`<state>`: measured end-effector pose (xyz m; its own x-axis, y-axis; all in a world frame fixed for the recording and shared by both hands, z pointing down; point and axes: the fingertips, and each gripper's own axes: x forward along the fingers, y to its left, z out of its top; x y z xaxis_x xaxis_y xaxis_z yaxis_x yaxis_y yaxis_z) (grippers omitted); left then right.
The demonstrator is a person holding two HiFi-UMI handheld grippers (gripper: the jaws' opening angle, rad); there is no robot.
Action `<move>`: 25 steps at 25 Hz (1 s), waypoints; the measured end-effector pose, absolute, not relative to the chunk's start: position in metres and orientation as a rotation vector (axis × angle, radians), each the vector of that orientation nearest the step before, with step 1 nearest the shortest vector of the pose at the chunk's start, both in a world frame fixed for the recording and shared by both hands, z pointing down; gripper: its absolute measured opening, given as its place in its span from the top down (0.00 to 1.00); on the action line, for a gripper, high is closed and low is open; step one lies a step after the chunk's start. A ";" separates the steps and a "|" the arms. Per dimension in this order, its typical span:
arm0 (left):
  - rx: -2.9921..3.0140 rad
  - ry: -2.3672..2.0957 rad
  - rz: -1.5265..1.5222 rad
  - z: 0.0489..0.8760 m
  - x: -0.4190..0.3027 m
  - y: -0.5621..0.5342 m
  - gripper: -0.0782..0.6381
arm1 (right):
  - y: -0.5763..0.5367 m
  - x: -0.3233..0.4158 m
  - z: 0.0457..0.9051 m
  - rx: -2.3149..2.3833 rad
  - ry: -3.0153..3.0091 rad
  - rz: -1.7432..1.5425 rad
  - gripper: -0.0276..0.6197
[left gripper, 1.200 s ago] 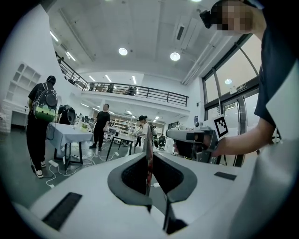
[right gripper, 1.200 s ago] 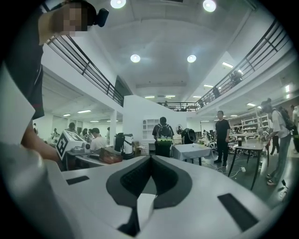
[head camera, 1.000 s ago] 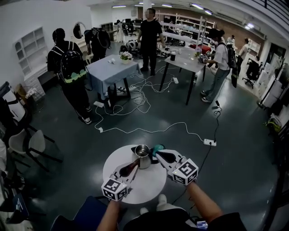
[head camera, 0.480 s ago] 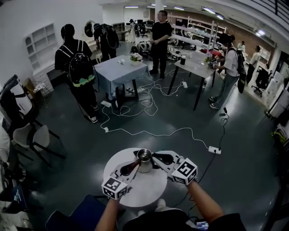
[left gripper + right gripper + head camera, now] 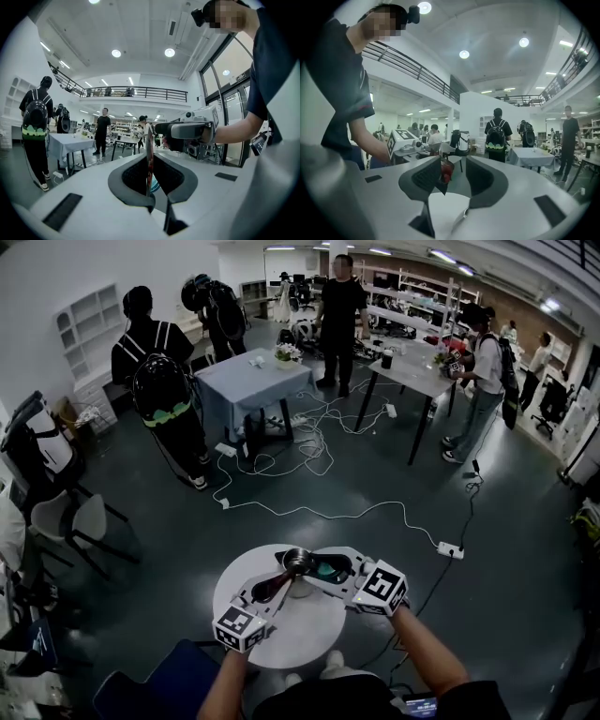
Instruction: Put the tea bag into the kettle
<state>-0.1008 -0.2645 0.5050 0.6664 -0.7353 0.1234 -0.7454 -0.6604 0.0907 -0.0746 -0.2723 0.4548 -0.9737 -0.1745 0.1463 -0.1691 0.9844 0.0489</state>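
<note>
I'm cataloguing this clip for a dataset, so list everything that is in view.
Kettle: one, silver, on the round table.
Round table: one, white, foreground.
Teal item: one, beside kettle; possibly the tea bag.
Clothed table: one, pale grey, mid-room.
Cables: several, white, across floor.
Bystanders: at least four, mostly dark-clothed, standing behind.
Left gripper: one, grey, shut on kettle's handle.
Right gripper: one, grey, jaws just opened, gripping nothing.

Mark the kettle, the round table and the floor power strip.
kettle (image 5: 296, 560), head view, metal rim.
round table (image 5: 300, 626), head view, bare top.
power strip (image 5: 451, 548), head view, its white body.
</note>
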 end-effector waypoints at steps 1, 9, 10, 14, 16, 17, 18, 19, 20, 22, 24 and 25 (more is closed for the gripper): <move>2.752 -1.221 0.127 0.507 -0.100 -0.266 0.84 | -0.270 -0.077 0.455 0.221 -2.973 -0.065 0.71; 2.839 -1.009 0.263 0.524 -0.076 -0.261 0.84 | -0.255 -0.090 0.471 -0.053 -2.934 -0.020 0.67; 2.848 -0.978 0.288 0.527 -0.075 -0.258 0.84 | -0.252 -0.092 0.474 -0.082 -2.923 -0.010 0.67; 2.860 -0.899 0.348 0.533 -0.074 -0.252 0.84 | -0.242 -0.101 0.487 -0.192 -2.876 0.032 0.67; 2.867 -0.873 0.368 0.536 -0.073 -0.251 0.84 | -0.240 -0.105 0.495 -0.218 -2.861 0.041 0.67; 2.868 -0.865 0.374 0.538 -0.073 -0.251 0.84 | -0.240 -0.106 0.498 -0.226 -2.854 0.045 0.67; 2.868 -0.859 0.376 0.539 -0.073 -0.252 0.84 | -0.240 -0.107 0.501 -0.235 -2.849 0.051 0.67; 2.868 -0.855 0.376 0.539 -0.073 -0.253 0.84 | -0.240 -0.108 0.502 -0.246 -2.844 0.059 0.67; 2.867 -0.852 0.379 0.540 -0.073 -0.254 0.84 | -0.241 -0.108 0.504 -0.257 -2.841 0.069 0.67; 2.867 -0.845 0.396 0.544 -0.072 -0.256 0.84 | -0.241 -0.108 0.507 -0.278 -2.833 0.083 0.67; 2.863 -0.839 0.417 0.549 -0.072 -0.257 0.84 | -0.242 -0.108 0.513 -0.294 -2.820 0.082 0.69; 2.860 -0.835 0.423 0.552 -0.071 -0.258 0.84 | -0.244 -0.107 0.516 -0.293 -2.815 0.076 0.75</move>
<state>-0.0712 -0.2583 0.5520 0.8073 -0.5067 0.3025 -0.5438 -0.8379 0.0477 -0.1073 -0.2438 0.5160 -0.9312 0.2092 0.2986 0.1927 0.9777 -0.0839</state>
